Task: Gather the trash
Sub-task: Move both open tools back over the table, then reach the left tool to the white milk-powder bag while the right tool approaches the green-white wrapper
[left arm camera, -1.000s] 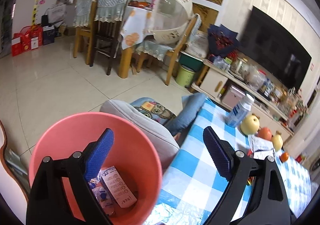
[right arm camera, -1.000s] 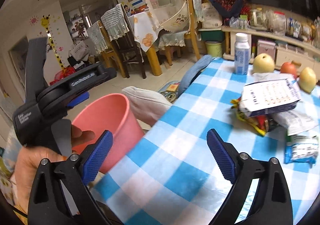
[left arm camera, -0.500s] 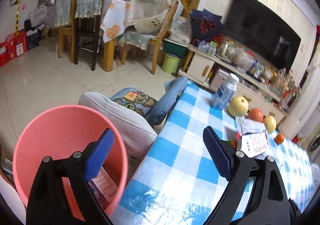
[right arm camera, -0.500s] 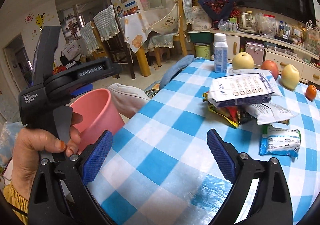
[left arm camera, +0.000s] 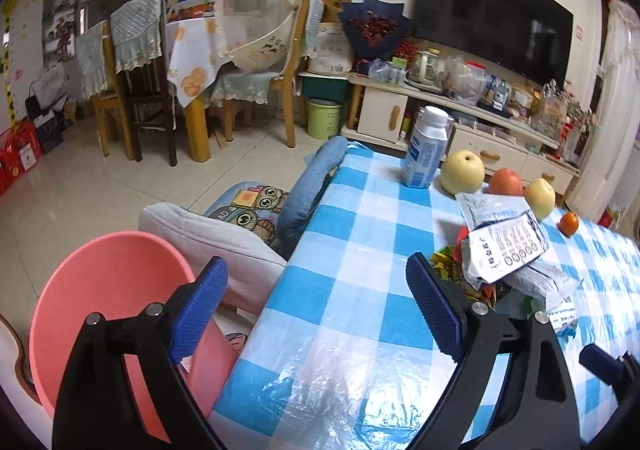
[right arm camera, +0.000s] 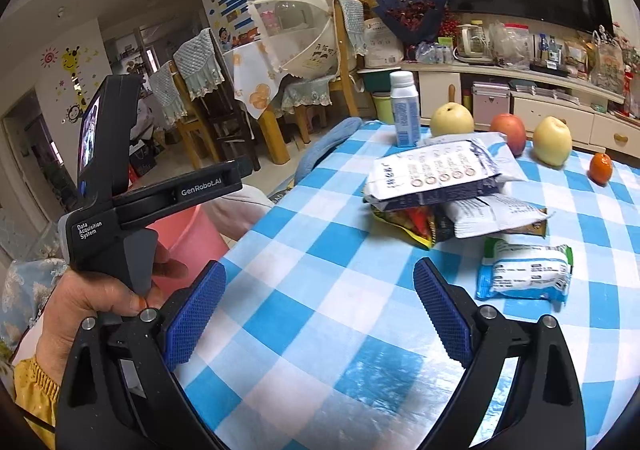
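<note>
Black plastic two-finger left gripper (left arm camera: 316, 314) and matching right gripper (right arm camera: 320, 314), each with blue cross-hatched rubber pads on the fingers (right arm camera: 442, 316) and silver screws at the pivots. On the black and grey handle of the left unit, white lettering: "GenRobot.AI" and "Data Acquisition System", plus a small lit screen. Yellow elastic-cuffed sleeve (right arm camera: 36, 386) at the left hand (right arm camera: 92, 298).

Table (right arm camera: 320, 290) in a blue-checked cloth
Bottle (right arm camera: 405, 110), four fruits in a row (right arm camera: 552, 140); heap of wrappers (right arm camera: 440, 186); small packet (right arm camera: 524, 276) just beside it.
</note>
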The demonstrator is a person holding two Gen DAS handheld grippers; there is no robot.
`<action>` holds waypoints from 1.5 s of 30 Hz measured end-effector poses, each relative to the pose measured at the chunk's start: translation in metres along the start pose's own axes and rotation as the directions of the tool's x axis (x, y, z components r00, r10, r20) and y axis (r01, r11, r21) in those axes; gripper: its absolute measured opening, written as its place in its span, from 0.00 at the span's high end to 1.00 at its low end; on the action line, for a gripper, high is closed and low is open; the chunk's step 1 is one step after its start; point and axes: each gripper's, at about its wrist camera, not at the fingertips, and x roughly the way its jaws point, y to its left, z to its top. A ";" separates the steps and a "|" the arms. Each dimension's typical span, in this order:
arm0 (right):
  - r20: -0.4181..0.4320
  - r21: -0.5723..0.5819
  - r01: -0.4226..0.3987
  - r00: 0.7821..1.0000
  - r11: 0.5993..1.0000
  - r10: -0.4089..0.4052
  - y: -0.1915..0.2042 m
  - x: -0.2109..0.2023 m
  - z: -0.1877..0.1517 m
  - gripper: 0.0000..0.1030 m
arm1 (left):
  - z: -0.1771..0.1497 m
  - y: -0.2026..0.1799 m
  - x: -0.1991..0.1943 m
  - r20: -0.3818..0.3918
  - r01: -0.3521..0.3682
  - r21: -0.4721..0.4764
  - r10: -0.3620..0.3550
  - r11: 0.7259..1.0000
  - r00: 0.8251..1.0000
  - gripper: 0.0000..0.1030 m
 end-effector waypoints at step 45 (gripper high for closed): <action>-0.233 0.016 0.177 0.958 0.984 -0.169 -0.188 0.025 -0.007 0.09 | -0.019 -0.159 0.037 -0.077 0.199 0.533 -0.187 0.822 0.979 0.12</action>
